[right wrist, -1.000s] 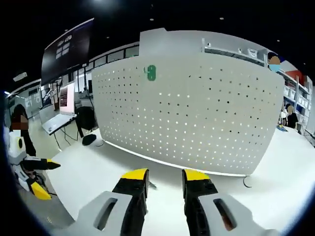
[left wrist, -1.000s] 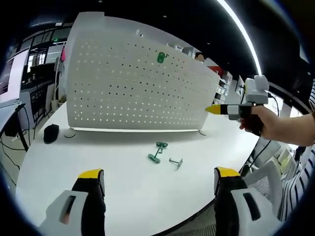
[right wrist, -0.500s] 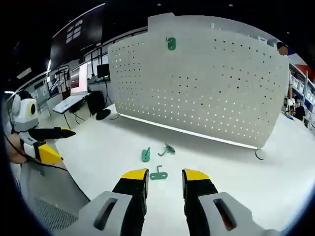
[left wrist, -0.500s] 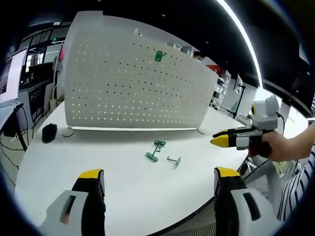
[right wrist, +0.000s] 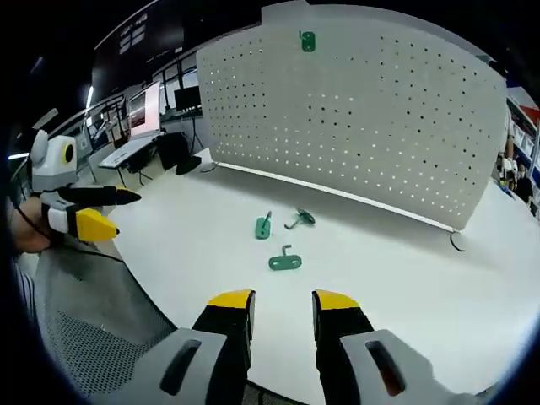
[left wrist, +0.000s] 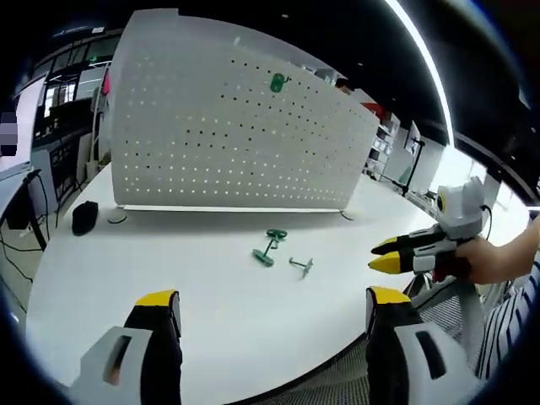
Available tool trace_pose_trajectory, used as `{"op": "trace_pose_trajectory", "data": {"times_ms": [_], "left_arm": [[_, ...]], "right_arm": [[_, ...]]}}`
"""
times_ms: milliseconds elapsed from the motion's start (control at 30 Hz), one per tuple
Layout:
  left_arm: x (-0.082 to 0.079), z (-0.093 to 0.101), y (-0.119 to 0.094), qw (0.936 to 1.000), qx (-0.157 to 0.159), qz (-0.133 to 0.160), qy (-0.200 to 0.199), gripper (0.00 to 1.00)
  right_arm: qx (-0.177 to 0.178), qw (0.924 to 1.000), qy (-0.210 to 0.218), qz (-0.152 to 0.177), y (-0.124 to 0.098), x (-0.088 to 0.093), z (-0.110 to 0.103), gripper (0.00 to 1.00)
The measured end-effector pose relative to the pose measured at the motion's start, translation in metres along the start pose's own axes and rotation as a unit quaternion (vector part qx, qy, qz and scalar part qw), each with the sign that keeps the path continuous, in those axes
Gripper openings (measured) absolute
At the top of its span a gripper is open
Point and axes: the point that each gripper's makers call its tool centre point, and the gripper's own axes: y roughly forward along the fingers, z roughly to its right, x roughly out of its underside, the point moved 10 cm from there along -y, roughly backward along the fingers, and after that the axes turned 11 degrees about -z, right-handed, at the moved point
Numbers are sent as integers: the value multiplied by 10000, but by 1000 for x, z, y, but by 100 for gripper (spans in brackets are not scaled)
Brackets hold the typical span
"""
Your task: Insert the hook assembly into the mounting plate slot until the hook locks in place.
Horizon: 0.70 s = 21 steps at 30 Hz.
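Step in hand, judged: approach, before any pick-up. No hook yet grasped.

Left to right in the left gripper view:
- Black mouse-like item [left wrist: 84, 217] near the table's [left wrist: 126, 278] left edge, before the pegboard's left corner.
- Left gripper [left wrist: 272, 310]: jaws spread wide, empty, low over the near edge.
- White pegboard [left wrist: 211, 135] upright along the far edge; one green hook [left wrist: 278, 82] already hung near its top edge.
- Loose green hook pieces [left wrist: 269, 249] and a grey hook piece [left wrist: 302, 267] flat at the table's middle, apart from both tools.
- Right gripper [left wrist: 390, 254]: jaws nearly pressed together, empty, beyond the right edge.

Same loose parts seen in the right gripper view [right wrist: 285, 261], ahead of its own jaws [right wrist: 283, 304].

Next, judged: spread jaws, descend on one loose hook, pinch, carry to a pegboard slot.
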Motion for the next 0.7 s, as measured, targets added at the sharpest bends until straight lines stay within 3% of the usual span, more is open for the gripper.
{"op": "trace_pose_trajectory", "data": {"times_ms": [233, 433, 700], "left_arm": [[2, 3, 4, 9996, 177, -201, -18, 95], [3, 3, 3, 9996, 146, -238, -34, 91], [4, 2, 3, 9996, 36, -285, 1, 89]], "right_arm": [[-280, 9971, -590, -383, 28, -13, 11, 24], [-372, 9924, -1039, -544, 52, -34, 23, 23], [-449, 9883, -1292, -674, 84, -60, 38, 21]]}}
